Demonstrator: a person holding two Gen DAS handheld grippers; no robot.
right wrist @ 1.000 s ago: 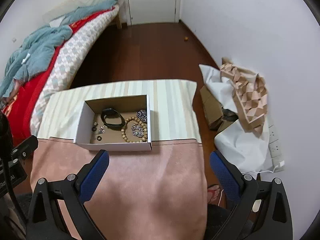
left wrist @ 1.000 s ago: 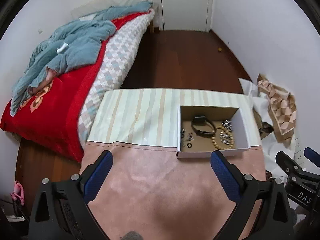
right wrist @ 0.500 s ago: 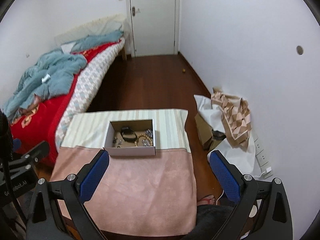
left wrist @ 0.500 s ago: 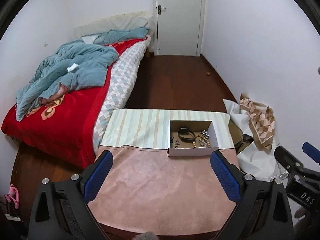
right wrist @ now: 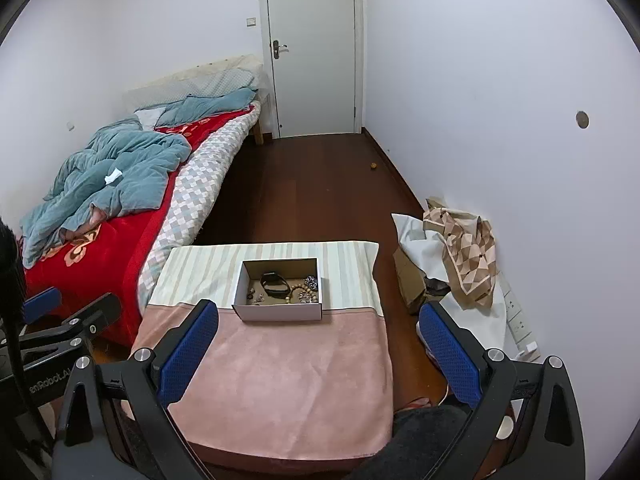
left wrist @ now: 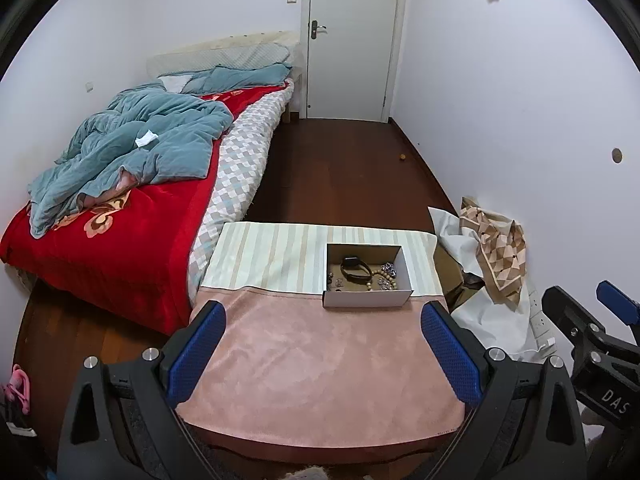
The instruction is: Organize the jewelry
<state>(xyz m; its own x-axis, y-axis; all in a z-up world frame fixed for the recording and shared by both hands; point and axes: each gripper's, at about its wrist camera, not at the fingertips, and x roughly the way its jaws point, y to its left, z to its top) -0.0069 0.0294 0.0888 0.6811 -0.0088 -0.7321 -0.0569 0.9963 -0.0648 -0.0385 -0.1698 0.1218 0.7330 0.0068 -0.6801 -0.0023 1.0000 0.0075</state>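
A small white cardboard box [left wrist: 366, 297] [right wrist: 278, 312] sits on the cloth-covered table [left wrist: 320, 364] [right wrist: 280, 376], where the striped cloth meets the pink one. Inside lie a black band [left wrist: 354, 268] [right wrist: 275, 284], a wooden bead bracelet [left wrist: 380, 278] [right wrist: 298, 294], silver chain pieces [left wrist: 388, 268] [right wrist: 311, 281] and small rings. My left gripper [left wrist: 324, 354] hangs open high above the near half of the table, nothing between its fingers. My right gripper [right wrist: 316, 354] is also open and empty, held well back from the box.
A bed [left wrist: 132, 216] with a red cover and a blue quilt runs along the left. Bags and cardboard [left wrist: 488, 256] [right wrist: 460, 256] are piled against the right wall. Dark wood floor leads to a closed white door [left wrist: 352, 40]. A wall socket strip [right wrist: 516, 320] sits low on the right.
Both grippers have pulled up and back from the table, so the box looks much smaller and the whole room shows. Both stay open. The box's contents are unmoved.
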